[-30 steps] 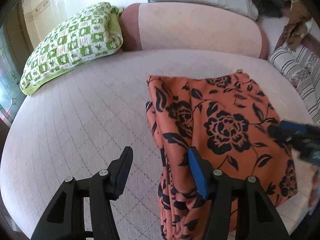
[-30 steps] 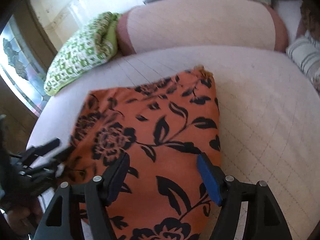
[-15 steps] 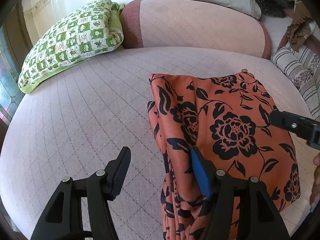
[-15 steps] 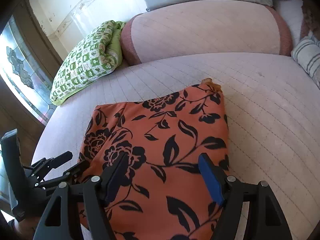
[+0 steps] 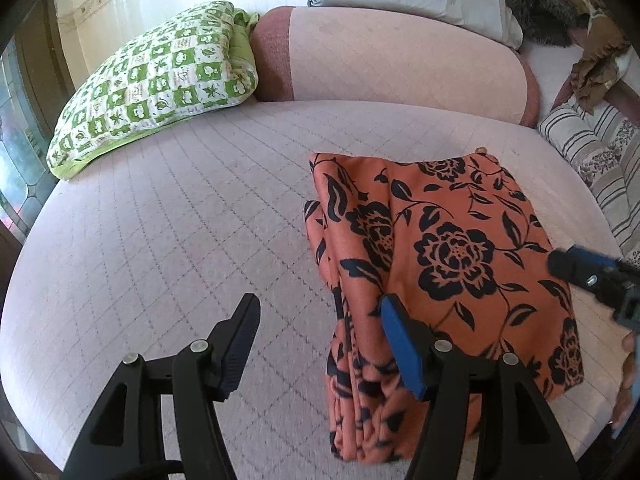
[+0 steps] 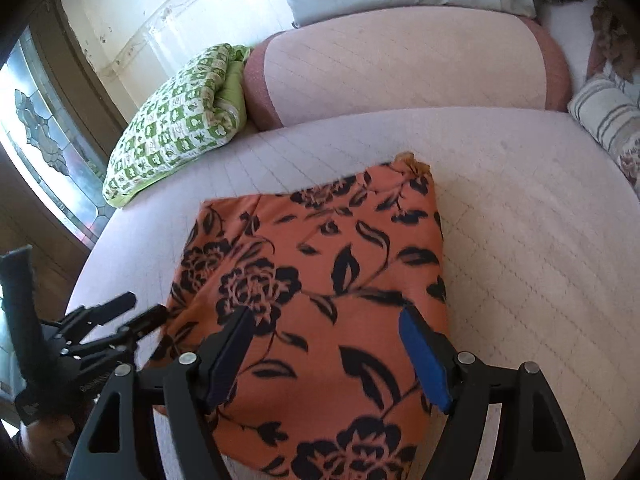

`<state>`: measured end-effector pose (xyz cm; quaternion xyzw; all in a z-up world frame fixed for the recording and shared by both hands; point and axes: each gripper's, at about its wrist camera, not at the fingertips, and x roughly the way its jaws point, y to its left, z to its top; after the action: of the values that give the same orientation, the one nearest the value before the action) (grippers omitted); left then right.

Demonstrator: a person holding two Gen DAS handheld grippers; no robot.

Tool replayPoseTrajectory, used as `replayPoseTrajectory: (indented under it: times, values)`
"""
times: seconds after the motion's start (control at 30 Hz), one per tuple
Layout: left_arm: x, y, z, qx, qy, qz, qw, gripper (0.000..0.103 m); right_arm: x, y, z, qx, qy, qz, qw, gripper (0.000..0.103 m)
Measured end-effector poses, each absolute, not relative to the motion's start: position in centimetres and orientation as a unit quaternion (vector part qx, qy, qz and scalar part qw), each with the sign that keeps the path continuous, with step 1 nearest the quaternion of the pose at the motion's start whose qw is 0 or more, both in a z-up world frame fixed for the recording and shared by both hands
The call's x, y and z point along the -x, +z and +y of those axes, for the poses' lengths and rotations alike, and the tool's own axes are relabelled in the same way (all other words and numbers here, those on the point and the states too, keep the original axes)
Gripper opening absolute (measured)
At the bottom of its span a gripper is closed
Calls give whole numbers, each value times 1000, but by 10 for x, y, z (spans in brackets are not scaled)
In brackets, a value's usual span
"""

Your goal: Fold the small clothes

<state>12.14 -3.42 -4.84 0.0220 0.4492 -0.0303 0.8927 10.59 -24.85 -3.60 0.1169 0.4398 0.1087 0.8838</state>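
**Trainee:** Where was the garment when you paused?

**Operator:** The orange floral garment lay folded on the quilted pink bed, already a compact rectangle, with the green checked pillow well off at the head end. I judged the folding of this piece to be almost done.

**Trainee:** And your tongs?

**Operator:** Both spread, pinching nothing. The left tongs had just been opening; their blue pad hung over the bunched left edge of the cloth, the black pad over bare bed, and no fabric was pressed between them. The right tongs sat over the near end of the fold, spread with the cloth below them, not gripped.

**Trainee:** So what mattered for doing the step well?

**Operator:** Leaving the fold undisturbed. I reckoned any lift should go straight up and away, so that a pad could not snag the top layer and drag it open. That left edge looked ridged and loose. If I tidied it, I'd have pressed it flat from above, not pinched it. Thin, slippery-looking fabric like that would probably shift with a sideways nudge.

**Trainee:** Anything else to watch?

**Operator:** The near end seemed to reach the bed's edge, so I'd have avoided pulling it towards me.
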Motion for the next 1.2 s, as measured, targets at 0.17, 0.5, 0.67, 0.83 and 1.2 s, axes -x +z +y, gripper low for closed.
replayPoseTrajectory:
  times: [0.17, 0.5, 0.67, 0.83, 1.2]
  values:
    - [-111, -42, -26, -15, -29, 445, 895, 70, -113, -63, -254, -128, 97, 471, 867, 80]
    - [-121, -71, -21, -7, -25, 480, 877, 73, -124, -67, -249, -119, 102, 490, 858, 87]
    - [-97, -36, -17, 5, -31, 445, 895, 74, -87, -20, -248, -93, 94, 440, 889, 87]
    - [-62, -9, -20, 0, -39, 410, 911, 81, -35, 16, -245, -65, 85, 395, 912, 90]
    - [8, 7, -25, -6, -49, 393, 918, 83, 57, -7, -226, -68, 24, 426, 902, 103]
